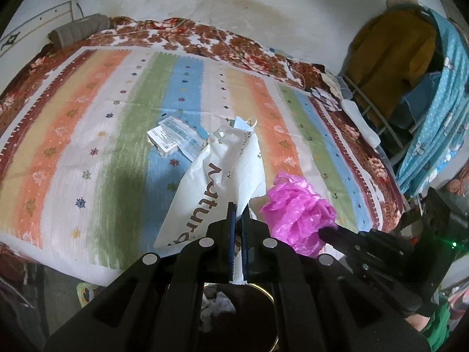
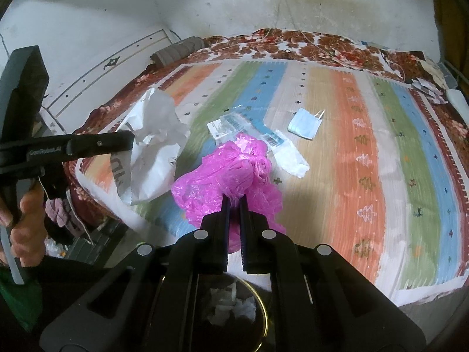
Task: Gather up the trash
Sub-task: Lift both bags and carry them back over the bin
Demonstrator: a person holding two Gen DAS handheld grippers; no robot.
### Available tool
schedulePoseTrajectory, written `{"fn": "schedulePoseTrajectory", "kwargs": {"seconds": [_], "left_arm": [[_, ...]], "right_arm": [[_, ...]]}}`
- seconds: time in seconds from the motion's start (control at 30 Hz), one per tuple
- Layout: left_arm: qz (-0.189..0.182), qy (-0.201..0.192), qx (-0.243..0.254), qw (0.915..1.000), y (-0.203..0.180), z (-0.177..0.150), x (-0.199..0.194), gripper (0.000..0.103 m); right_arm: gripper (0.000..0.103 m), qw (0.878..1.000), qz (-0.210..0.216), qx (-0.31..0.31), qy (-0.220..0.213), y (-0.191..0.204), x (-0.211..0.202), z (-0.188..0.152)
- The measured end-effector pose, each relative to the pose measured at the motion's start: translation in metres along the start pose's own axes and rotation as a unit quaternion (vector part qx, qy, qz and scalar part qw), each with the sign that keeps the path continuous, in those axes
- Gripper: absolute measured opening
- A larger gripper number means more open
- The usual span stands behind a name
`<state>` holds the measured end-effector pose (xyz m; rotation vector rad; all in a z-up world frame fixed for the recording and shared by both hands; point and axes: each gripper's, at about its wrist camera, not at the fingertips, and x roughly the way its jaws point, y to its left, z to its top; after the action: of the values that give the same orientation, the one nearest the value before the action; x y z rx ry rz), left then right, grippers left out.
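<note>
While both loads hang clear of the bed (image 2: 366, 146), what matters for us is straight down: the trash bin (image 2: 263, 308), dark with a brassy rim and some crumpled white paper already inside, sits directly beneath both tools, showing at the bottom of each wrist view. Our left tool (image 1: 240, 208) is clamped tight on an edge of the white paper bag (image 1: 217, 182), which dangles with its long axis running away from us toward the middle of the bed, brown lettering down its side, creased and limp. Our right tool (image 2: 233, 201) is pinched shut on the pink plastic bag (image 2: 222, 176), a glossy, crinkled, translucent bundle bunched just ahead of the fingers. The two tools ride side by side, the pink bundle just beside the white bag, and neither looks clearly nearer the bin; we judge both are about placed for a drop, though the long white bag may need to come further back so its tail clears the rim. Left behind on the striped bedspread are the printed wrappers (image 2: 231, 124), a clear wrapper (image 2: 293, 158) and a blue face mask (image 2: 304, 124), lying near one another mid-bed, well ahead of us.
</note>
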<state>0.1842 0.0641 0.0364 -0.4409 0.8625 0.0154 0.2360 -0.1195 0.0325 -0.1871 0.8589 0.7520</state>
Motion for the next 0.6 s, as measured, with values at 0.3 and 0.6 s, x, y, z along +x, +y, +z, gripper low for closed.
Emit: {"fn": "schedulePoseTrajectory", "kwargs": {"seconds": [0.3, 0.6], "left_arm": [[-0.02, -0.011, 0.014, 0.9996, -0.011, -0.03, -0.025, 0.003], [-0.031, -0.017, 0.027, 0.999, -0.019, -0.064, -0.043, 0.003]], "right_arm": [[0.005, 1.0, 0.0, 0.0, -0.003, 0.01, -0.023, -0.031], [0.005, 1.0, 0.013, -0.01, -0.014, 0.023, -0.042, -0.057]]}}
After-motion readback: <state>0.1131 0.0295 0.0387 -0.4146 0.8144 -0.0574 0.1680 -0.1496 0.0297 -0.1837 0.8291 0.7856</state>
